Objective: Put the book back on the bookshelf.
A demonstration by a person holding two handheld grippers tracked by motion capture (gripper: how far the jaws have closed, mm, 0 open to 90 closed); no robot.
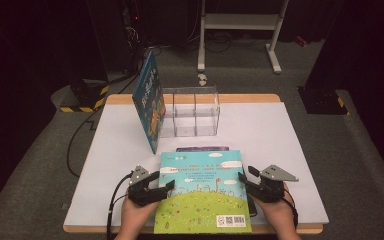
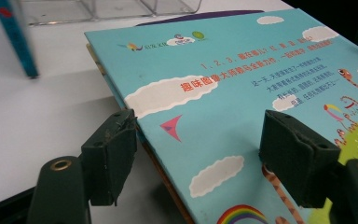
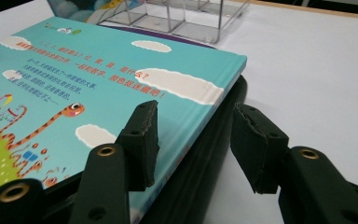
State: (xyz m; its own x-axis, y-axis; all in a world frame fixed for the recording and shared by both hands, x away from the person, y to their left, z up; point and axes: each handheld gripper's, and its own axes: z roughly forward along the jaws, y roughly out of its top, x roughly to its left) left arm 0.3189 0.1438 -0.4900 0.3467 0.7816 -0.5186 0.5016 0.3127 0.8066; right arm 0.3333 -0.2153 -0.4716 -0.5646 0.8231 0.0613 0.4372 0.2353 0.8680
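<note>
On the near edge of the worktop (image 1: 290,130) the book (image 1: 205,192) lies flat, its long side pointing away from the person. The left claw (image 1: 169,184) and right claw (image 1: 241,178) stand apart around its side edges, not pinching.

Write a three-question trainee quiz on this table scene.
1. True or false: the sky-blue book stands upright.
2. The clear organizer is at which part of the table? A) far middle B) near right corner C) off it
3. What leans against the organizer's left side?

Key: 1 false, it lies flat, with the left gripper and right gripper at its side edges. 2 A. 3 the leaning blue book.
</note>
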